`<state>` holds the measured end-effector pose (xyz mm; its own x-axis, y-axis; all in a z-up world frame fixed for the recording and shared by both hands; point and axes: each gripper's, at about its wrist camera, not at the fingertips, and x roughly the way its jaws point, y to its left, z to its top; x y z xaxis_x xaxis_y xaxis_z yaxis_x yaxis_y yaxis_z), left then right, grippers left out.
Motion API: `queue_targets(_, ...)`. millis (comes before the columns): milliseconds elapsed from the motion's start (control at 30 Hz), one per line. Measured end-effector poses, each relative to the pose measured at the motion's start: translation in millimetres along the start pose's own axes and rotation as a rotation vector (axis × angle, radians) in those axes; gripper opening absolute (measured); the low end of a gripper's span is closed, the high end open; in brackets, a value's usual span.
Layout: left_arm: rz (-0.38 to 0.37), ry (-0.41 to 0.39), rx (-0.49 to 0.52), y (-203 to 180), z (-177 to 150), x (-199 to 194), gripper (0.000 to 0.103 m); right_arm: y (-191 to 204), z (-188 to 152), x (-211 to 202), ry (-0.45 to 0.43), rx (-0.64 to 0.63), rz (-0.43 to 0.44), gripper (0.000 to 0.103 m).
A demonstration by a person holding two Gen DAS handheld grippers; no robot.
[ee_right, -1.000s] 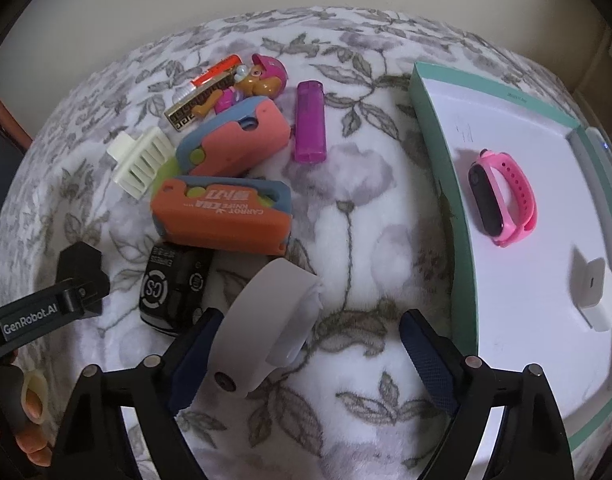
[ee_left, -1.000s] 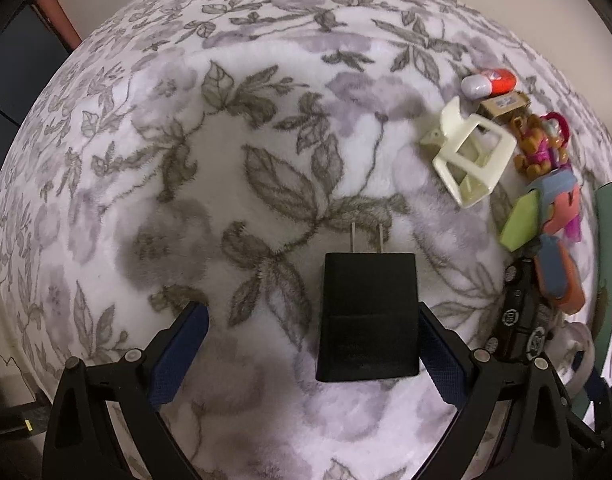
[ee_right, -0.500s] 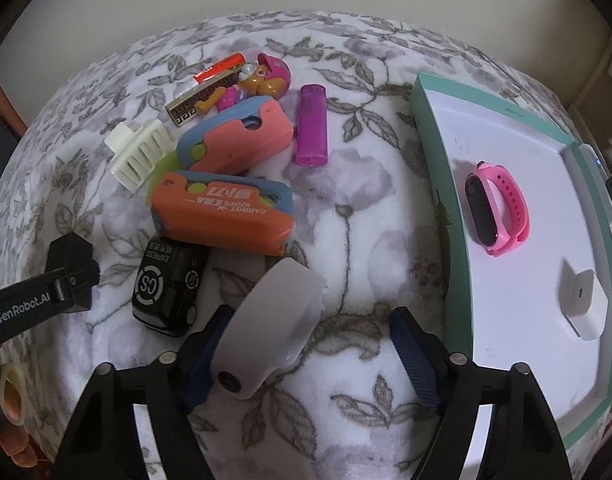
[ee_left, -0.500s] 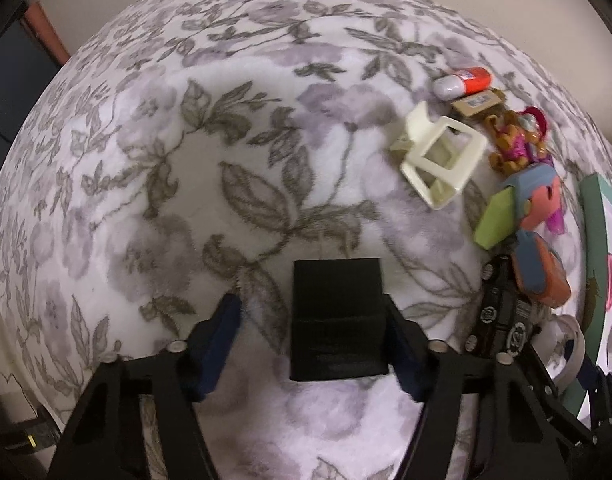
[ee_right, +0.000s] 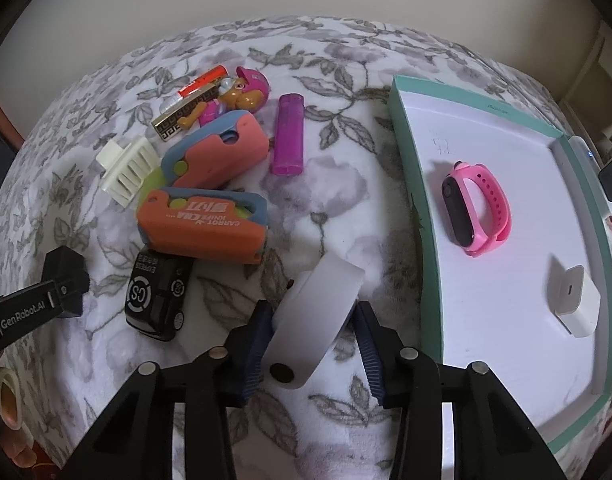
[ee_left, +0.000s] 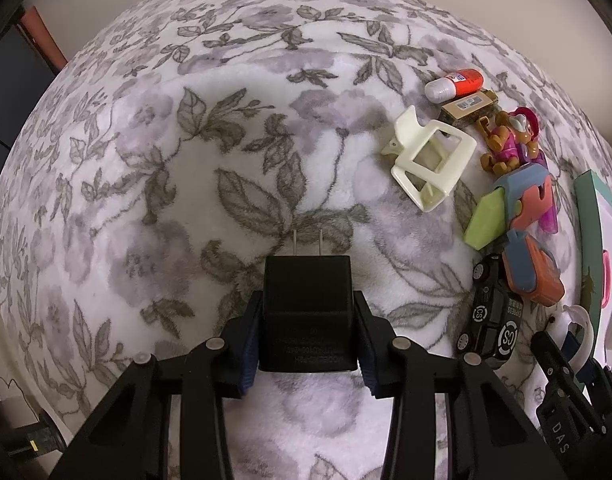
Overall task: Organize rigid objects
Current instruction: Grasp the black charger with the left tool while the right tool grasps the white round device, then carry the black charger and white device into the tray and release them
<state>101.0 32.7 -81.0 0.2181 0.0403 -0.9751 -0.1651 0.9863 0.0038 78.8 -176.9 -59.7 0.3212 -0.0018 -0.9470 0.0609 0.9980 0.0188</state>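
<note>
- Left wrist view only: left gripper (ee_left: 308, 338) is closing its blue pads (ee_left: 250, 344) against both sides of a black plug adapter (ee_left: 308, 312), prongs pointing away, body sitting on the floral blanket (ee_left: 146, 200). From the right wrist view just one corner of that adapter is showing at the left edge.
- Further right in the same view: cream hair clip (ee_left: 430, 164) is lying well apart from the adapter; beyond it a red-and-white tube (ee_left: 454, 83), a puppy figure (ee_left: 510, 140) and a black toy car (ee_left: 492, 312) are crowding the right edge.
- Right wrist view only: right gripper (ee_right: 314, 340) is pinching a white curved band (ee_right: 314, 320), tilted, lower end near the blanket; whether it is touching the fabric is unclear.
- Orange carrot knife (ee_right: 204, 224) is touching the toy car; a purple lighter (ee_right: 288, 134) is lying just beside the pile.
- Far right: teal-rimmed tray (ee_right: 410, 168) is holding a pink wristband (ee_right: 476, 208) and a white charger (ee_right: 572, 300), well apart from each other.
- Tray's far edge is being cut off; objects past it are too blurred to name.
- Plain beige wall is rising behind the blanket.
</note>
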Motion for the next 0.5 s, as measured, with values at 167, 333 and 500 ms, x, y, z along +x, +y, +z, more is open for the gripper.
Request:
queue_targets(167, -0.005, 0.002, -0.019, 10, -1, -4, 0.043, -3, 1, -4, -0.002, 0.012, 0.025, 0.044)
queue_targets(333, -0.021, -0.035, -0.031, 15, 5, -21, 0.043, -7, 4, -16, -0.024, 0.028, 0.051, 0.044)
queue_targets(500, -0.053, -0.113, -0.023, 15, 12, -52, 0.043, -15, 8, -37, -0.065, 0.052, 0.071, 0.044)
